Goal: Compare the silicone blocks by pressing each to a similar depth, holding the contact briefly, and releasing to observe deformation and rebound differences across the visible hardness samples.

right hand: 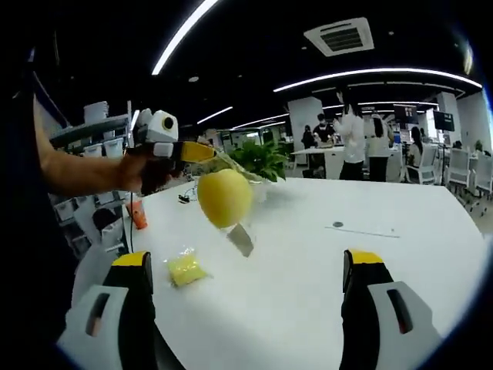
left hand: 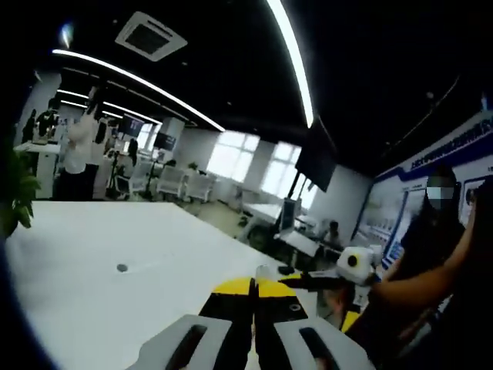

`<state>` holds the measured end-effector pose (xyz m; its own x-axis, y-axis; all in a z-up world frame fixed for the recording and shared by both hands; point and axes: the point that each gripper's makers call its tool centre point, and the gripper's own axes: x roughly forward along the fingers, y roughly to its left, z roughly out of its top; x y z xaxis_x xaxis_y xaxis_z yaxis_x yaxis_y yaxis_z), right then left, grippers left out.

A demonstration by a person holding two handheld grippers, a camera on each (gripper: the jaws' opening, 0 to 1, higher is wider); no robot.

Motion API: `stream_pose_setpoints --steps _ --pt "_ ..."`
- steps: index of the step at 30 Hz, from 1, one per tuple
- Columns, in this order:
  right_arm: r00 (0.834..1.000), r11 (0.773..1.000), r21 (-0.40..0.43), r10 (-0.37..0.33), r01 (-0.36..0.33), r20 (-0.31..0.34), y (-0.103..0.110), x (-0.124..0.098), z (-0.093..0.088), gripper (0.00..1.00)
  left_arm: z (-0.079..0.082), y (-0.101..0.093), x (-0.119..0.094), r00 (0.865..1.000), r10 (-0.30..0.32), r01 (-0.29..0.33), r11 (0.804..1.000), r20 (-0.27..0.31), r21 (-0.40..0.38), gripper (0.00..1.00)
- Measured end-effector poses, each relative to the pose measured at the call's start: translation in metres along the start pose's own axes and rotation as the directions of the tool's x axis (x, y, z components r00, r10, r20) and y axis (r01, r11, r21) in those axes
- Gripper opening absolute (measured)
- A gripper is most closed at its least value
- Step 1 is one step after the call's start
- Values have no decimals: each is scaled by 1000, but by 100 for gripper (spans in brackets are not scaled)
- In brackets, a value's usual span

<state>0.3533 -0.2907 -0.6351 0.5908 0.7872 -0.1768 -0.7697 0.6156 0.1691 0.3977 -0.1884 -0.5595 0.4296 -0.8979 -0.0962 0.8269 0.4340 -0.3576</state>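
A rounded yellow silicone piece (right hand: 224, 197) hangs in a clear bag above the white table (right hand: 323, 285) in the right gripper view. The left gripper (right hand: 206, 153), held by a hand, comes in from the left and pinches the top of that bag. In its own view, the left gripper (left hand: 254, 287) has its yellow tips pressed together. A small yellow block (right hand: 185, 268) in a wrapper lies on the table below. My right gripper (right hand: 246, 262) stands open and wide, with nothing between its jaws. It also appears in the left gripper view as the right gripper (left hand: 318, 299).
A green plant (right hand: 262, 158) and an orange item (right hand: 138, 214) stand at the table's far side. A small dark spot (left hand: 122, 268) marks the tabletop. A person (left hand: 431, 239) stands close on the right; others stand near desks and chairs in the office behind.
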Motion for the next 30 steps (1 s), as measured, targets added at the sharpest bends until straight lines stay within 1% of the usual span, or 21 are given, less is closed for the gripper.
stream_pose_setpoints --steps 2,3,5,6,9,11,12,14,16,17,18,19,21,23,24,26,28,29,30 --pt "1000 1000 5 11 -12 7 2 2 6 96 4 -10 -2 1000 -26 26 1000 12 -4 0" --pt "1000 1000 -9 20 -20 15 4 4 10 96 5 -13 -2 999 -41 42 999 19 -9 0" --pt "999 999 -14 30 -29 21 5 7 13 96 8 -19 -4 998 -55 56 998 26 -13 0" --pt "998 999 -16 43 -43 36 7 9 17 96 8 -22 -5 997 -67 68 998 28 -16 0" --pt "996 998 -38 61 -58 61 8 15 23 96 5 -28 -4 997 -79 79 997 17 -16 0" --pt "993 997 -31 78 -76 85 11 18 30 95 2 -33 -4 996 -89 89 996 7 -18 0" --pt "991 995 -30 99 -96 93 15 20 33 94 2 -34 -4 996 -93 93 995 5 -24 0" --pt "983 989 0 145 -146 108 24 23 38 89 1 -41 -4 992 -122 122 990 0 -64 0" --pt "981 987 -20 159 -158 111 28 27 40 88 1 -44 -4 991 -135 135 989 0 -67 0" --pt "980 986 -27 169 -167 100 30 30 39 86 1 -48 -5 988 -152 151 985 -1 -81 0" --pt "975 979 -37 203 -200 87 38 34 37 80 2 -48 -5 989 -149 148 986 0 -79 0" --pt "971 974 -39 225 -222 86 42 36 37 76 2 -49 -5 989 -151 150 985 1 -80 0" --pt "961 964 -31 265 -263 82 50 43 37 70 3 -53 -5 988 -157 157 984 6 -85 0" --pt "956 960 -36 280 -278 83 55 48 38 66 7 -56 -5 987 -160 161 983 15 -90 0" --pt "950 955 -30 297 -296 97 59 48 42 62 10 -57 -6 986 -162 164 982 27 -95 0" --pt "947 954 -22 300 -300 115 60 51 46 58 13 -58 -7 986 -163 166 981 36 -96 0" --pt "943 951 -9 306 -308 131 61 52 50 53 19 -59 -9 984 -169 174 978 57 -112 0" --pt "940 949 12 312 -316 135 61 53 52 49 21 -60 -9 984 -169 176 978 63 -114 0" --pt "937 947 22 315 -322 150 61 53 55 48 22 -61 -10 983 -172 180 977 68 -118 0"
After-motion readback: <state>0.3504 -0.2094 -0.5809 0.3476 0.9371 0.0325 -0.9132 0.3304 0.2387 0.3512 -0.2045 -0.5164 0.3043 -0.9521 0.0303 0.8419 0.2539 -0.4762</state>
